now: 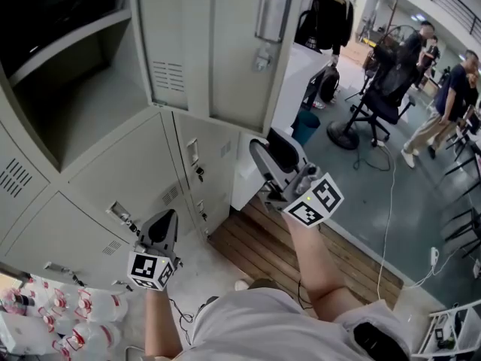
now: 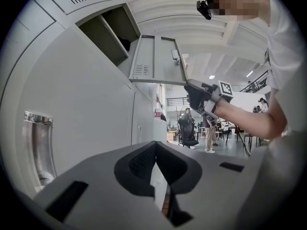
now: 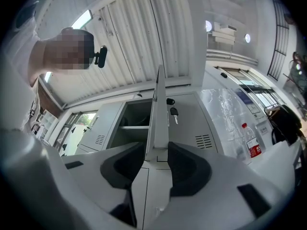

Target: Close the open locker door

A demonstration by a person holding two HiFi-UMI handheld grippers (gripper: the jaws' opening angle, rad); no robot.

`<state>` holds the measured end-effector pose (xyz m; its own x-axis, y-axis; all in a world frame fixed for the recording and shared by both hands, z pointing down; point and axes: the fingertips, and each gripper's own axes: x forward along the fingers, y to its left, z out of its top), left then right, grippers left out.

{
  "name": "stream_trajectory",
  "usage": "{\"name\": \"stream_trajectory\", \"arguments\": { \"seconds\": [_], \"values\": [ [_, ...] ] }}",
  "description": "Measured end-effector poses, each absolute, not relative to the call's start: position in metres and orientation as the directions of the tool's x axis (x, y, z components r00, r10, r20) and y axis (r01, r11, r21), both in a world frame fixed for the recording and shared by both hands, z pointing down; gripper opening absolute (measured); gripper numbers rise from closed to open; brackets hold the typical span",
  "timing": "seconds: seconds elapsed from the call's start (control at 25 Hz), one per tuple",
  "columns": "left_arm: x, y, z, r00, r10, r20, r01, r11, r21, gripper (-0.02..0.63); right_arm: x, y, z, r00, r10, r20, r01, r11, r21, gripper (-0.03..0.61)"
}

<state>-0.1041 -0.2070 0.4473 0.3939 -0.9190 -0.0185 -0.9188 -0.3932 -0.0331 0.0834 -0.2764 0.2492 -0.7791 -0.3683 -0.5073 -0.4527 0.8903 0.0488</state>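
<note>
Your head view crops the locker door's (image 1: 225,51) top; it's pale grey, swung wide, key (image 3: 174,113) hanging. Your right gripper's (image 3: 157,163) jaws are closing round its edge; your left gripper's (image 2: 156,170) are pressed together.

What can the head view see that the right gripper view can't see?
Only the head view shows the left gripper, the pack of water bottles, the wooden floor and the office chair. Only the right gripper view shows the ribbed ceiling, the camera on the person's head and a single bottle with a red label. Both show the open locker door, the open compartment and the right gripper, its jaws closing with the door's edge between them.
</note>
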Motion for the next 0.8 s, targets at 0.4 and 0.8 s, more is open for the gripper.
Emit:
{"name": "stream_trajectory", "arguments": {
  "seconds": [0.4, 0.8],
  "values": [
    [-0.118, -0.187, 0.448, 0.381, -0.925, -0.006, -0.924, -0.38, -0.043, 0.003, 0.077, -0.256, 0.244, -0.751, -0.351, -0.559, -0.433, 0.901, 0.016, 0.086],
    [-0.13, -0.162, 0.45, 0.365, -0.931, 0.009, -0.929, -0.365, -0.068, 0.003, 0.055, -0.222, 0.243, -0.757, -0.292, -0.584, -0.379, 0.925, 0.028, 0.095]
  ]
}}
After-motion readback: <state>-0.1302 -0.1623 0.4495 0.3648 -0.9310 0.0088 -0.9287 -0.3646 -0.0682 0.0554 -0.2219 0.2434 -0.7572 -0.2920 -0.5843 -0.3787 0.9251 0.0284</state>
